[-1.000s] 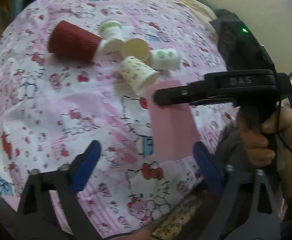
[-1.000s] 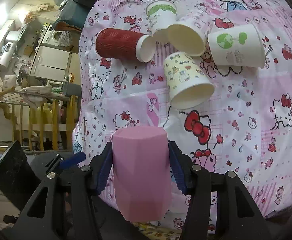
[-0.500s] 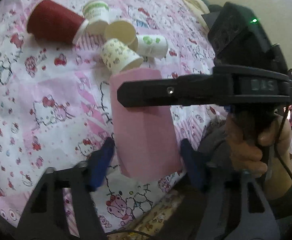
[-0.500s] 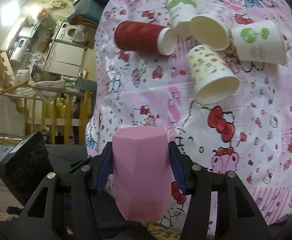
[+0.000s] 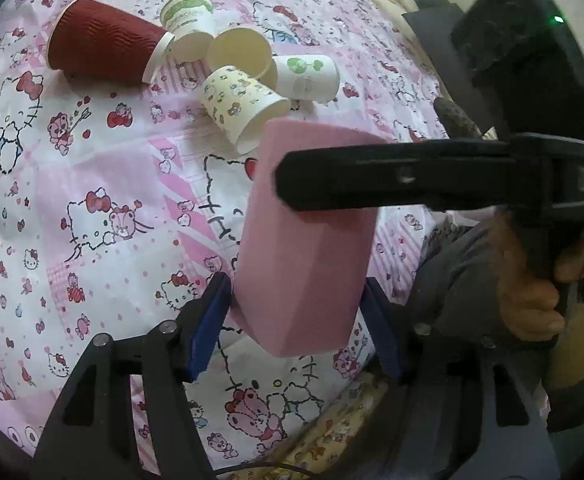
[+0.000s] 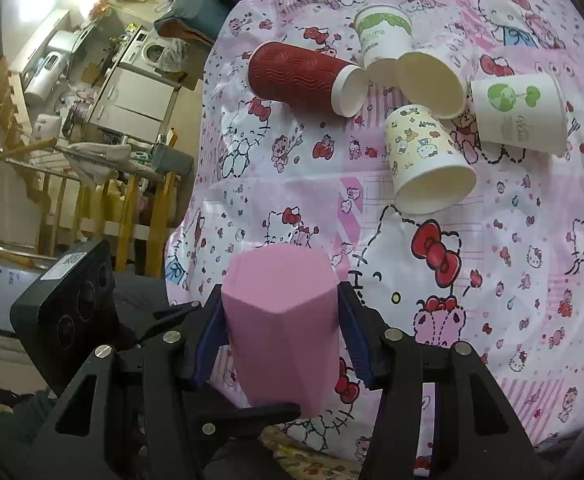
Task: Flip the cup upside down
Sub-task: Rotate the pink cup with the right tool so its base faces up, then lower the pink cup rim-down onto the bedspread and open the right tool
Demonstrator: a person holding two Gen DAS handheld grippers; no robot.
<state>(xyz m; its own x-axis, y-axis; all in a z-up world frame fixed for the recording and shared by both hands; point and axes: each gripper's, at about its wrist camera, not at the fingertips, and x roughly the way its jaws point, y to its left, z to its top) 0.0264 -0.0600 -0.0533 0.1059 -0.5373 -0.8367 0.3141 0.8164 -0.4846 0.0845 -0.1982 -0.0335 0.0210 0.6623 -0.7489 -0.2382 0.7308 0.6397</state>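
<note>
A pink faceted cup [image 5: 308, 248] is held in the air above the near edge of the Hello Kitty cloth. My right gripper [image 6: 280, 344] is shut on its sides, the closed end pointing away from the camera [image 6: 278, 312]. In the left wrist view the right gripper's black finger [image 5: 392, 180] crosses the cup's upper part. My left gripper [image 5: 298, 324] has its blue pads [image 5: 212, 320] on both sides of the cup's lower end, touching or nearly touching it.
Several paper cups lie on their sides at the far part of the cloth: a red ribbed one [image 5: 104, 46], a cartoon-print one [image 5: 244, 106], a plain one [image 5: 240, 54] and two green-print ones [image 5: 308, 78]. The table edge is close below the grippers.
My left gripper moved in from open and apart and closed its pads around the lower end of the pink cup. The right gripper keeps holding the cup.
</note>
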